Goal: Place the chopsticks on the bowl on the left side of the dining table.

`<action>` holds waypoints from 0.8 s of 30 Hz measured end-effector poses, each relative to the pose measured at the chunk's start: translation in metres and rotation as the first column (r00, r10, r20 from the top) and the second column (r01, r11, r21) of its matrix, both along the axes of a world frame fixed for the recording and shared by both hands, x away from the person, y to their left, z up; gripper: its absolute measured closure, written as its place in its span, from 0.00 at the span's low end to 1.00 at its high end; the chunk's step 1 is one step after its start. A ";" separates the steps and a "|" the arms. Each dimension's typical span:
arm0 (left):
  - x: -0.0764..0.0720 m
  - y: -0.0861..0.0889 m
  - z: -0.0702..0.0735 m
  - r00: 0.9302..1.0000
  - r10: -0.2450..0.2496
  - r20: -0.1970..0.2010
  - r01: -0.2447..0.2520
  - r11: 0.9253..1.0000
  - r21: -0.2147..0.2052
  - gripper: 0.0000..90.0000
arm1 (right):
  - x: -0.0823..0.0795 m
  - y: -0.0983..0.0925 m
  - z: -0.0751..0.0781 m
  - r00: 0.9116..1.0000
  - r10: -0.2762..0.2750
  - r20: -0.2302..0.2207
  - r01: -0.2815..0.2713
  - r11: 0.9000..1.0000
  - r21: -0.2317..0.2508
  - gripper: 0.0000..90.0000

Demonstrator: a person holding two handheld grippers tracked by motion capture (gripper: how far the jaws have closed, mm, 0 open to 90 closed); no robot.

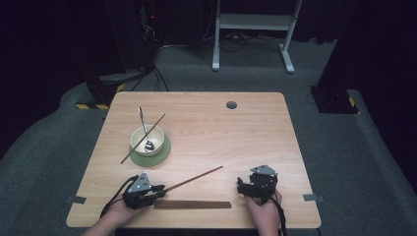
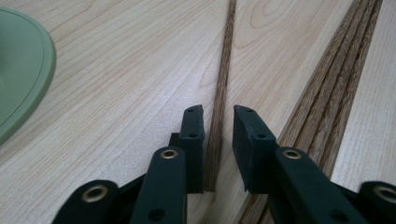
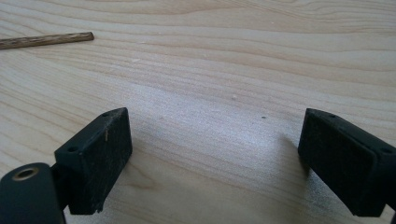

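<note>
One chopstick [image 1: 142, 138] already rests across the bowl [image 1: 147, 140], beside the spoon [image 1: 143, 129] standing in it, on the green mat [image 1: 160, 153]. Its partner, the second chopstick [image 1: 193, 179], lies on the table [image 1: 236, 132], just beyond the wooden case [image 1: 193, 204]. Your left gripper [image 1: 160, 189] straddles this stick's near end: in the left gripper view it touches one pad [image 2: 194, 144], with a gap to the other, so no firm pinch is set. Your right gripper [image 1: 241, 186] rests spread and empty. Gripping, lifting and carrying to the bowl probably remain.
</note>
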State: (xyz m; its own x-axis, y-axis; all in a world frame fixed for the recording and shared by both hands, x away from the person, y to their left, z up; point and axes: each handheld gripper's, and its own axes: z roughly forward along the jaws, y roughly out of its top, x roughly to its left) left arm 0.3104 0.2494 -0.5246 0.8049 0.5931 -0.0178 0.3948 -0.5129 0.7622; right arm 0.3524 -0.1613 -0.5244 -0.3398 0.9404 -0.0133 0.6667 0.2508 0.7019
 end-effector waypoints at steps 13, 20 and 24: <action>0.000 0.000 -0.001 1.000 0.017 0.006 -0.017 1.000 -0.002 0.91 | 0.000 0.000 0.000 1.000 0.000 0.000 0.000 1.000 0.000 0.11; 0.001 -0.001 0.000 1.000 0.022 0.005 -0.022 1.000 -0.001 0.93 | 0.000 0.000 0.000 1.000 0.004 -0.001 -0.004 1.000 0.002 0.10; 0.001 -0.002 0.001 0.999 0.034 0.003 -0.034 0.999 -0.003 0.93 | 0.000 0.000 0.000 1.000 0.008 0.000 -0.008 1.000 0.000 0.10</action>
State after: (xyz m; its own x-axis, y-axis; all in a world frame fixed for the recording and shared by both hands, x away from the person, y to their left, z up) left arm 0.3113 0.2473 -0.5237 0.7842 0.6202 -0.0170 0.4096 -0.4969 0.7650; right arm 0.3528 -0.1616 -0.5244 -0.3472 0.9377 -0.0128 0.6649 0.2558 0.7017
